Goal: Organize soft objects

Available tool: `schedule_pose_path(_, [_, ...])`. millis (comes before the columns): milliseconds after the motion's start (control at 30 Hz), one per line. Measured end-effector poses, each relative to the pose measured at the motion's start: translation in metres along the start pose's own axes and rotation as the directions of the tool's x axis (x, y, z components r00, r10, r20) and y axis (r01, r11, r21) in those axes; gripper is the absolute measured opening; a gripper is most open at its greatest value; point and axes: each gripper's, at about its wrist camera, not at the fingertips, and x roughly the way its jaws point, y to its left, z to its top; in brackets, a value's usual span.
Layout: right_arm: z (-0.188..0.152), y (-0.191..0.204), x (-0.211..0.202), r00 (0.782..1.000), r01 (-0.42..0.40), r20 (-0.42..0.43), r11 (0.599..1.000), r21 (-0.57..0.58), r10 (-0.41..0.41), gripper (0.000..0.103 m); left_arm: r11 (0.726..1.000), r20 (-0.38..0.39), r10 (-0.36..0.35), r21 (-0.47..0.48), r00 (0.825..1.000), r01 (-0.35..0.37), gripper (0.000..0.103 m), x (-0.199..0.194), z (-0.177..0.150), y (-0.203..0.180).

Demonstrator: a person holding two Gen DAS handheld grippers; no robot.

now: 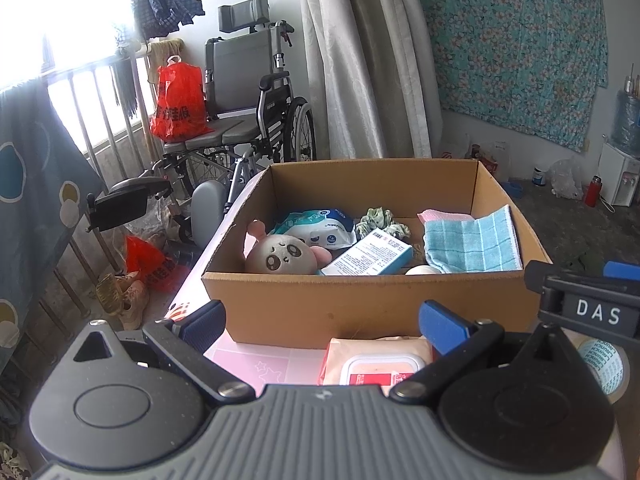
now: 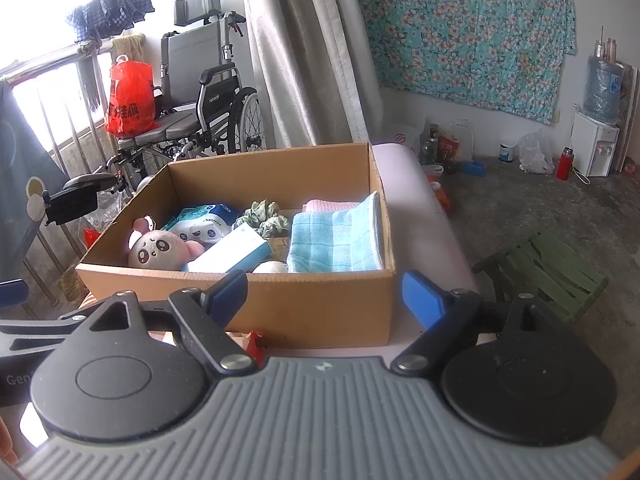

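Pink table (image 1: 256,364), cardboard box (image 1: 360,304), wheelchair (image 1: 248,92) behind.

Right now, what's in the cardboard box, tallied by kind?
Plush toys: 1
Wipes packs: 1
Scrunchies: 1
Folded cloths: 2, blue and pink
Cartons: 1
White round item, partly hidden: 1
Total: 7

Matt brown corrugated cardboard box (image 1: 360,304), plain and unprinted. Inside: fuzzy grey-and-pink plush toy (image 1: 280,258), waffle-weave light blue cloth towel (image 1: 474,246), crinkly glossy plastic wipes pack (image 1: 320,228), smooth printed paper carton (image 1: 370,254), ruffled green fabric scrunchie (image 1: 380,220). Matt black plastic left gripper (image 1: 322,322) with ribbed grey housing and blue rubbery pads (image 1: 440,326).
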Motion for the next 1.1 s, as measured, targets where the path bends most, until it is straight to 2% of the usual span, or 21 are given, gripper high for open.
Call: schedule_pose_path(1100, [0.002, -0.0011, 0.0004, 1.0, -0.015, -0.002, 1.0, 0.003, 0.015, 0.085, 1.0, -0.006, -0.013, 0.02, 1.0, 0.013, 0.103, 0.001, -0.0031, -0.0053])
